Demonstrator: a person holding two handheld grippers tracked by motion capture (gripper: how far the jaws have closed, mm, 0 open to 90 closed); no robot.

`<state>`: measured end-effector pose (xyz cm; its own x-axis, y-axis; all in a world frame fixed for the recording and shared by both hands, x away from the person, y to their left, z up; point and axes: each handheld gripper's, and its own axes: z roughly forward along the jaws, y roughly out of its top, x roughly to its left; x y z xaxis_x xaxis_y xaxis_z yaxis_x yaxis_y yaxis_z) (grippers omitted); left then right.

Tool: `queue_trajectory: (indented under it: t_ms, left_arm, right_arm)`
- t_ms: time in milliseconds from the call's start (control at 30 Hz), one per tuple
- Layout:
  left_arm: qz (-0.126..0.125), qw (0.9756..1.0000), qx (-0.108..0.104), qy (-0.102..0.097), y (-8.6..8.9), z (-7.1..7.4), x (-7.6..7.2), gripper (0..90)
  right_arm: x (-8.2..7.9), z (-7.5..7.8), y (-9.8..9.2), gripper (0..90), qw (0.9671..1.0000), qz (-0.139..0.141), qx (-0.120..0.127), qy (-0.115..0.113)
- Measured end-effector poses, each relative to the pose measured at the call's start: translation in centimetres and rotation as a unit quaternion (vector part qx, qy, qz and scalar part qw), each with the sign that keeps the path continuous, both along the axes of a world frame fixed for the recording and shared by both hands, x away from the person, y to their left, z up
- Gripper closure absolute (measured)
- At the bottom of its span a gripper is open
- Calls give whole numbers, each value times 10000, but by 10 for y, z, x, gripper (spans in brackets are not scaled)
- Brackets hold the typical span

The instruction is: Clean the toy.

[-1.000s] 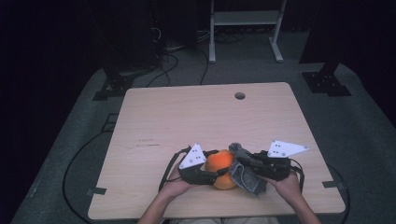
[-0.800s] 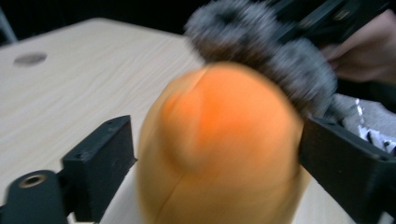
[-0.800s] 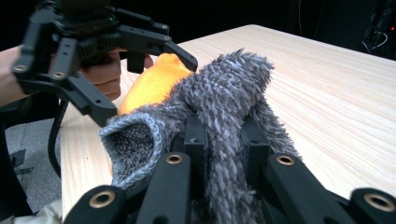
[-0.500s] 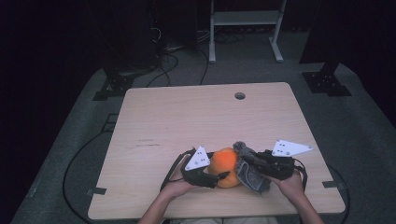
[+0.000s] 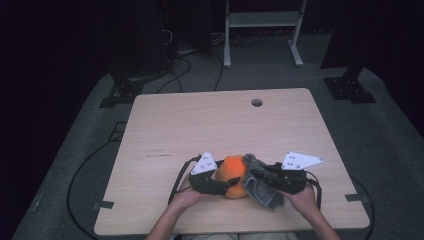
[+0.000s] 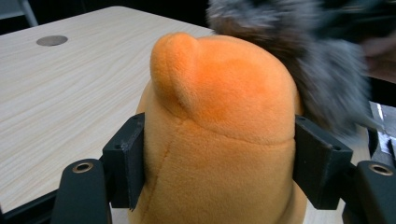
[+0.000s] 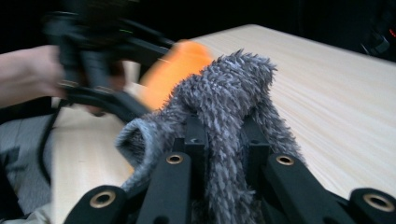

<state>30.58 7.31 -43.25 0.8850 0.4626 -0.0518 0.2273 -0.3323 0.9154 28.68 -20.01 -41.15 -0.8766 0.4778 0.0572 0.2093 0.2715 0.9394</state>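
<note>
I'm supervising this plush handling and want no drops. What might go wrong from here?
The left claw squeezes the rounded orange plush toy only at its soft sides, so it may slip out. The right claw pinches just a fold of the shaggy grey fabric piece; a tug might free it near the table's front edge.

An orange plush toy (image 6: 219, 135), a shaggy grey cloth (image 7: 224, 98), a pale woodgrain table (image 5: 210, 120).

Black left gripper (image 5: 227, 182), black right gripper (image 5: 255, 175), white dotted three-cornered plates, brass-ringed screw holes, trailing black cables
</note>
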Motion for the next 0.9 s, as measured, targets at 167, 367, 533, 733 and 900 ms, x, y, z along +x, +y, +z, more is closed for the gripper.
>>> queue_trajectory:
  t_ms: [167,367,533,733,900]
  left_arm:
    - [-140,9998,127,-47,4,1,-1,285]
    - [-159,9997,140,-79,1,0,-3,286]
    - [-599,9976,344,-112,5,3,-4,253]
    - [-532,9974,423,-229,3,2,-5,267]
    - [-512,9965,562,-358,-5,1,-10,276]
  right_arm:
    - [-1,3,10,767,9997,147,-146,-135]
    - [6,-8,-11,767,9990,-342,-292,-20]
    - [5,-8,-10,767,9992,-251,-322,-34]
    - [5,-10,-13,766,9993,-234,-273,44]
    - [-4,2,4,766,9996,93,-113,-254]
